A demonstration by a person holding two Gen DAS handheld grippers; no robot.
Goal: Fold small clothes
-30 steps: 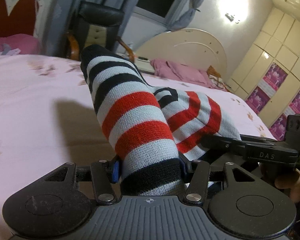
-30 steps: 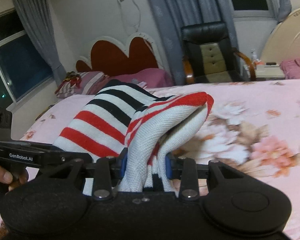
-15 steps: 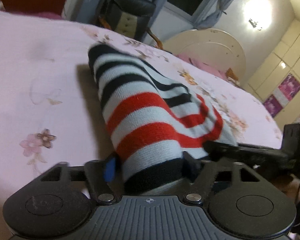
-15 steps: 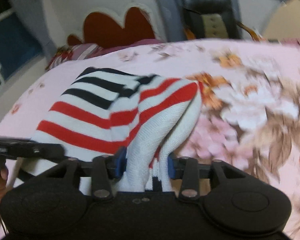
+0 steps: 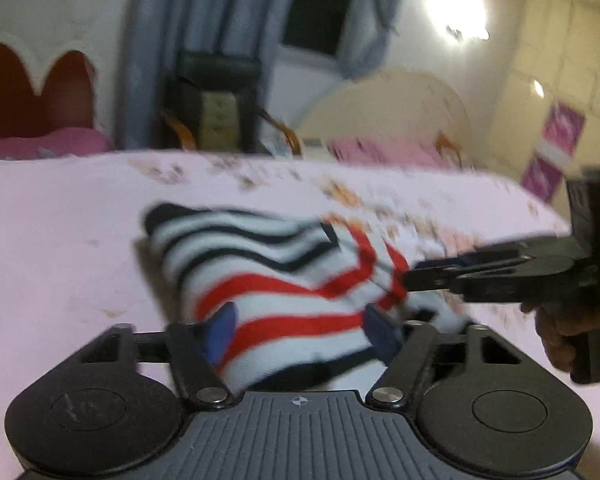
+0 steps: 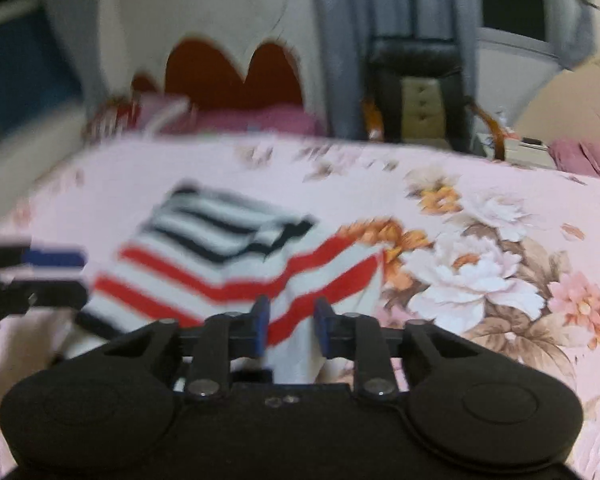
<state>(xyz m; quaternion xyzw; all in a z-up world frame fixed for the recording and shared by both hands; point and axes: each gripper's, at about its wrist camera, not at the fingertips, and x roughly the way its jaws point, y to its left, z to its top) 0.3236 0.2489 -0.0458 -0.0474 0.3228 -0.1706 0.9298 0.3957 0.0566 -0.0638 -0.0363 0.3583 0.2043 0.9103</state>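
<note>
A small striped knit garment [image 5: 268, 280], white with black and red bands, lies folded on the pink floral bedsheet [image 5: 60, 248]. My left gripper [image 5: 300, 330] is open, its blue pads spread either side of the garment's near edge. My right gripper [image 6: 290, 326] is open too, with cloth still lying between its blue pads. The garment shows in the right wrist view [image 6: 228, 256]. The right gripper also shows at the right of the left wrist view [image 5: 500, 272], and the left gripper at the left of the right wrist view [image 6: 40, 276]. Both views are motion-blurred.
A black office chair [image 6: 416, 92] and grey curtains [image 6: 340, 40] stand behind the bed. A red heart-shaped headboard [image 6: 236, 72] with pink pillows is at the back left. A second bed [image 5: 384, 120] and wardrobe doors [image 5: 560, 100] are at the right.
Both grippers lowered the garment onto the sheet and opened. The garment now lies flat and folded instead of hanging up from the jaws, and the grippers have drawn back a little.
</note>
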